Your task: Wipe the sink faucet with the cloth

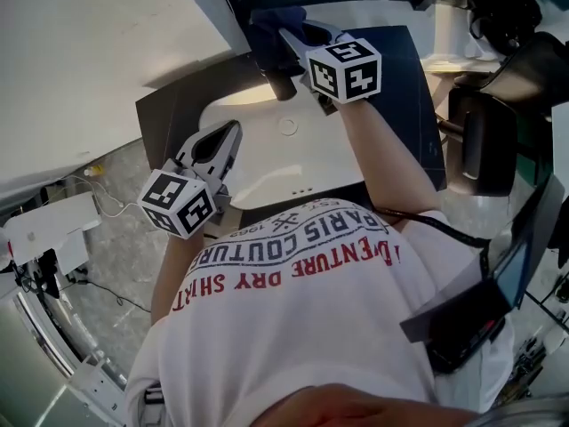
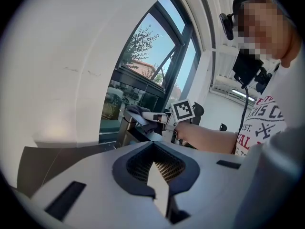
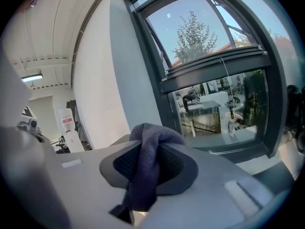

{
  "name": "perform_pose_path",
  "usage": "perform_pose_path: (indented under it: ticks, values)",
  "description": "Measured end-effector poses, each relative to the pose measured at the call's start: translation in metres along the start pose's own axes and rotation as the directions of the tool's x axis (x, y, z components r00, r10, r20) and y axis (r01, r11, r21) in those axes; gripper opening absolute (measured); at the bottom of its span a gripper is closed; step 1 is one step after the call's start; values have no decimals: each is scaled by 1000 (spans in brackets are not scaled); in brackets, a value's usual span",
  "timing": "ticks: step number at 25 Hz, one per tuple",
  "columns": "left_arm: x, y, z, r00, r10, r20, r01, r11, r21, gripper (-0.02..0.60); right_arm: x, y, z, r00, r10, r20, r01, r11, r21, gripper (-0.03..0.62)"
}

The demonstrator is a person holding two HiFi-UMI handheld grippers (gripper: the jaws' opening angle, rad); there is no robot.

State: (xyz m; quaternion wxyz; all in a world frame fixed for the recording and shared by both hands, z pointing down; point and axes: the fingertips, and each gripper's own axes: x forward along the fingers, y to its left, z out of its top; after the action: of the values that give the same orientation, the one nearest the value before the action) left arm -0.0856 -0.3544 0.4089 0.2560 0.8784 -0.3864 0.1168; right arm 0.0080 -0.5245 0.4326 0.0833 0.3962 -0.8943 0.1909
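Right gripper view shows right tool (image 3: 147, 144) clamped on cloth (image 3: 144, 173), seemingly atop faucet (image 2: 126, 129); left tool (image 2: 156, 173) closed, empty.

There are two grippers: one left gripper (image 1: 233, 132) and one right gripper (image 1: 286, 36). There are two cubes with square markers, one cube (image 1: 178, 205) on the left gripper and a second cube (image 1: 345, 71) on the right one. There is one blue cloth (image 1: 267, 18), one dark faucet (image 1: 281, 85), one white sink (image 1: 258, 163) with one drain hole (image 1: 286, 126), one dark counter (image 1: 404, 78) and one person (image 1: 293, 310).
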Motion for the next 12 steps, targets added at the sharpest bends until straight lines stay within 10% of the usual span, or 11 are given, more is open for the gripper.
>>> perform_pose_path:
  ticks: [12]
  values:
    - [5, 12, -1, 1000, 19, -8, -19, 1000, -4, 2, 30, -9, -32, 995, 41, -94, -45, 998, -51, 71]
